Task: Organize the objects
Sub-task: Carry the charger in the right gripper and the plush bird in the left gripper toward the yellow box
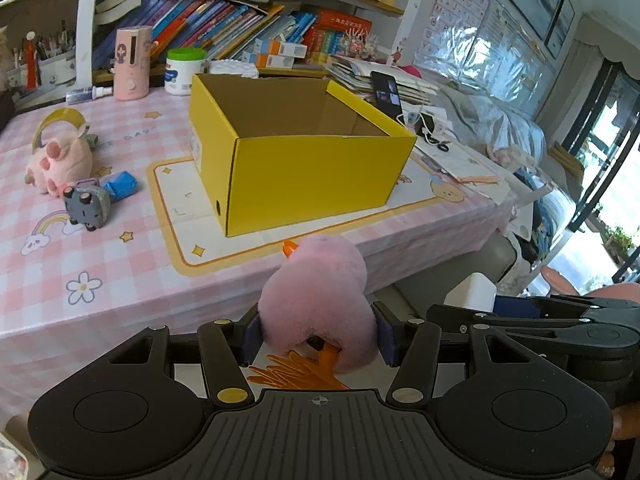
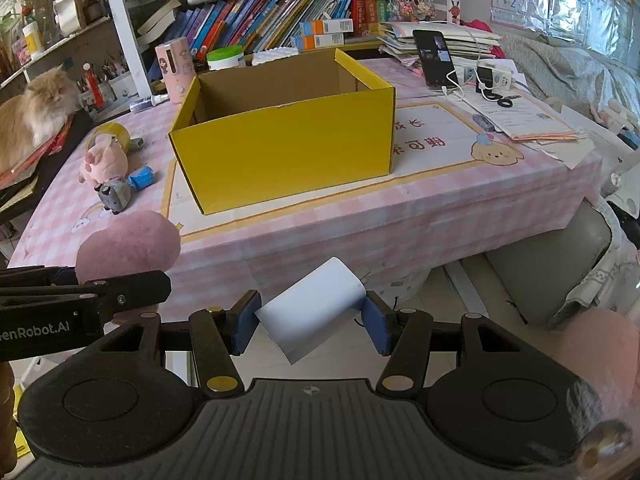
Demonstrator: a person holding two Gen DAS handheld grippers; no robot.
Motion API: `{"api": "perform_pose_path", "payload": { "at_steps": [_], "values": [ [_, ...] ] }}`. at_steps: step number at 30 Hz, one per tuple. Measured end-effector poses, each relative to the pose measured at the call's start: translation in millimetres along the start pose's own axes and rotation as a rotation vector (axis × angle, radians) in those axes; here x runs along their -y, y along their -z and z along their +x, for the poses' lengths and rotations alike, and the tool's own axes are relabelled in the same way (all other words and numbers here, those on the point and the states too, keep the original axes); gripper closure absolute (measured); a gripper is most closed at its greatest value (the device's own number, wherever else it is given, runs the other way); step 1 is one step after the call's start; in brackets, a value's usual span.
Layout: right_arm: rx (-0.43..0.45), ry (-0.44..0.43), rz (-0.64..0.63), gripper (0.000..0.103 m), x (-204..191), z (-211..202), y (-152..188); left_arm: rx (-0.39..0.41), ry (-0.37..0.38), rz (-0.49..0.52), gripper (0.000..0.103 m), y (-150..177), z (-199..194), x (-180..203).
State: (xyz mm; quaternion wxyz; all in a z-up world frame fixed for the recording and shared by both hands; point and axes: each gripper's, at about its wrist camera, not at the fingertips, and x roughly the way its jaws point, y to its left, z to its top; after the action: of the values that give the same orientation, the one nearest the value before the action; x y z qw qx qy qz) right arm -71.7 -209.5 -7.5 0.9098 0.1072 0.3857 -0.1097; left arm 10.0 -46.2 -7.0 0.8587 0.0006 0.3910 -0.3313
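Up front in the left wrist view, the left gripper [image 1: 318,336] is closed around a pink plush toy [image 1: 320,300], blue pads pressing its sides; orange feet stick out beneath it and an orange beak at its far end. The toy hangs off the table [image 1: 120,280], just short of its near edge. Beyond that edge stands the open yellow box [image 1: 304,176] on a cream mat [image 1: 180,216], with bare tablecloth to its left. Further left lie a pink plush pig [image 1: 60,164], a grey toy [image 1: 88,204] and a blue wrapped item [image 1: 122,185]. The box's floor is hidden by its front wall.

From the right wrist view, the right gripper [image 2: 312,322] is clamped on a white charger plug [image 2: 316,304], tilted, prongs pointing toward the table; its lower corner is cut off by the gripper body. It also hangs short of the table edge, in front of the box, whose inside looks bare as far as can be seen. The pink plush shows at left, partly behind the left gripper's arm. A cat [image 2: 36,108] sits at the far left.
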Motion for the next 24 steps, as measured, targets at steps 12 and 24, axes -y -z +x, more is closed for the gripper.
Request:
{"api": "perform_pose_path", "payload": {
  "at_steps": [12, 24],
  "values": [
    [-0.009, -0.013, 0.002, 0.05, 6, 8, -6, -0.008, -0.009, -0.001, 0.049, -2, 6, 2],
    [-0.02, -0.019, 0.01, 0.05, 7, 15, -7, -0.015, 0.0, 0.014, 0.049, -3, 10, 1]
  ]
}}
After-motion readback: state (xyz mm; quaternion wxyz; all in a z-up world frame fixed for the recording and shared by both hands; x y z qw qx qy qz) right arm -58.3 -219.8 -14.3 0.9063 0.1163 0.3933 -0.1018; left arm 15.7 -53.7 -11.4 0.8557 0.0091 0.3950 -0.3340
